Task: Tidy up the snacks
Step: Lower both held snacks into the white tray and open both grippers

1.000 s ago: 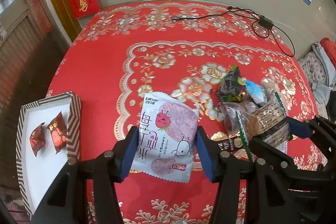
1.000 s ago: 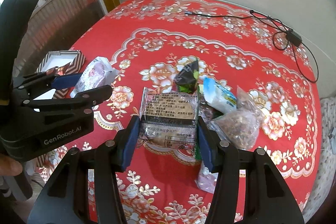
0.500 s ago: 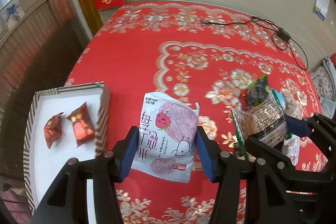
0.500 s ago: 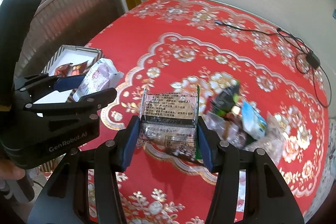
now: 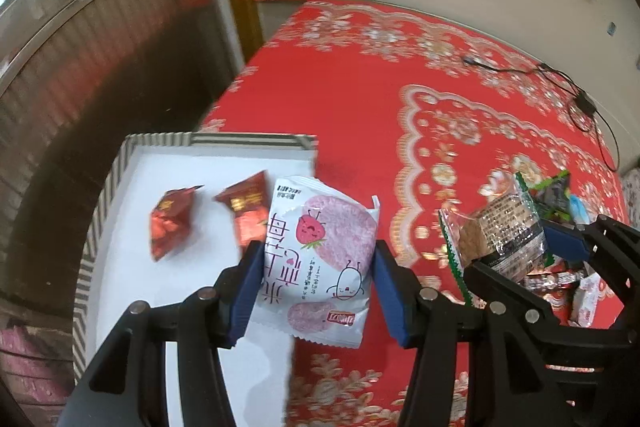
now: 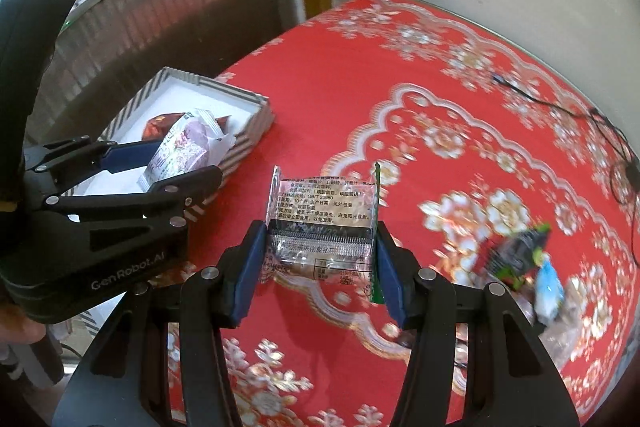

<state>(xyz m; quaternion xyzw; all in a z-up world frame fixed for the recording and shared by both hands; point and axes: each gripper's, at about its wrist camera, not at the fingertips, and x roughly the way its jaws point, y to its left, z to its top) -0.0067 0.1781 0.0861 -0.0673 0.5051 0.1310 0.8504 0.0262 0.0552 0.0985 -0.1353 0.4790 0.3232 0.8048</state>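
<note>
Two packets have travelled from the pile at 3 o'clock toward the striped tray (image 5: pixel 256 139): the left gripper (image 5: pixel 316 269) jaws clamp the pink strawberry packet (image 5: pixel 320 255) over its rim, the right gripper (image 6: pixel 320 257) jaws clamp the clear biscuit packet (image 6: pixel 322 223) above the tabletop (image 6: pixel 400 99), so unloading looks next.

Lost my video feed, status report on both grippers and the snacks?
Left gripper shut on pink strawberry packet, at striped tray. Right gripper shut on clear biscuit packet. Two red packets in tray; path unobstructed.
</note>
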